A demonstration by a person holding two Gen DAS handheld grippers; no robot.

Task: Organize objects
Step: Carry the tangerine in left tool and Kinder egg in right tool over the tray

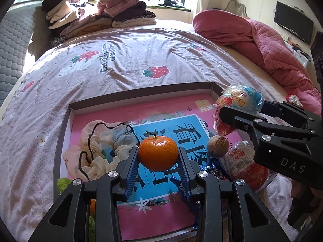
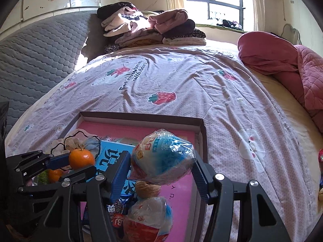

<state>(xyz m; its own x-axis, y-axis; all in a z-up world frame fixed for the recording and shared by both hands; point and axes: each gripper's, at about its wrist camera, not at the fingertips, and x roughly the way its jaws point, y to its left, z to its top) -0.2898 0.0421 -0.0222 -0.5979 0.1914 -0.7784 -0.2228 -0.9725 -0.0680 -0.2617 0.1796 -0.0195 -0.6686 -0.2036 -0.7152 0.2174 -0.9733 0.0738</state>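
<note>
My left gripper (image 1: 158,157) is shut on an orange tangerine (image 1: 158,153) and holds it above a shallow pink-lined box tray (image 1: 125,102) on the bed. My right gripper (image 2: 162,161) is shut on a plastic-wrapped snack ball (image 2: 163,155), blue, white and red, over the tray's right side; it also shows in the left wrist view (image 1: 240,98). In the tray lie a walnut (image 1: 218,146), a second wrapped snack ball (image 1: 245,161), a small dark snack packet (image 1: 215,171) and a cream cloth pouch with a black cord (image 1: 94,151). A second tangerine (image 2: 54,174) lies by the tray's near left.
The tray sits on a mauve strawberry-print bedspread (image 1: 129,64). Folded clothes (image 1: 97,14) are stacked at the bed's head. A pink quilt (image 1: 268,46) is heaped on the right. A grey padded headboard (image 2: 36,56) stands on the left. A green fuzzy item (image 1: 62,183) lies by the tray's near left.
</note>
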